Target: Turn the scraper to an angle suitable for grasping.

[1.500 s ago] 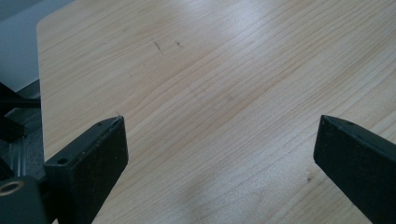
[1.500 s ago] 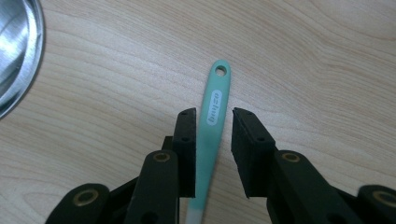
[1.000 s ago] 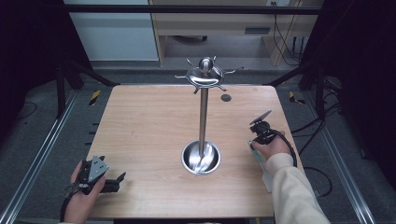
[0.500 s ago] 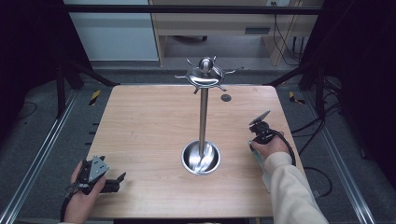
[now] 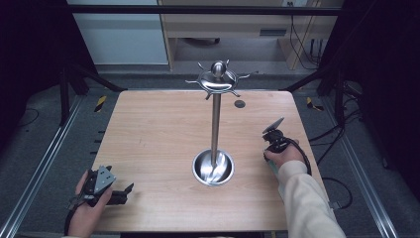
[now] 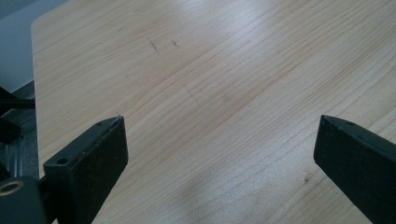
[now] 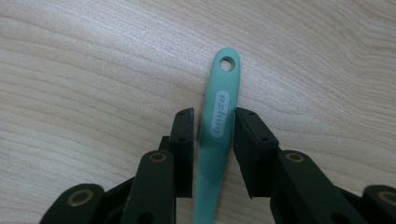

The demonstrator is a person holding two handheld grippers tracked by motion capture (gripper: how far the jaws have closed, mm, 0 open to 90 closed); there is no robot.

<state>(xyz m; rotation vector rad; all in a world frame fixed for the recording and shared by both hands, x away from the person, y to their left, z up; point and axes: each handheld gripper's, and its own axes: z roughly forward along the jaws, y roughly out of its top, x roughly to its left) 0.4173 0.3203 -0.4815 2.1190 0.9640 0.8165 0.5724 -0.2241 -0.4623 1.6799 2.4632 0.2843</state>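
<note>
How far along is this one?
Done: nothing visibly; the stand hooks are bare. In hand: the right tool straddles the green handle on the table, grip unclear; the left tool is open. Left: probably lifting and hanging it by its hole.

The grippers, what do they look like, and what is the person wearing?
Both the left gripper and the right gripper have flat black jaws with brass-coloured pivot screws. Each carries a grey three-cornered plate on top and trails a black cable. The right arm wears a cream long sleeve.

both grippers black w/ blocky jaws n brass rivets, left gripper has grey triangle plate, right gripper too; cream sleeve, black cables.
</note>
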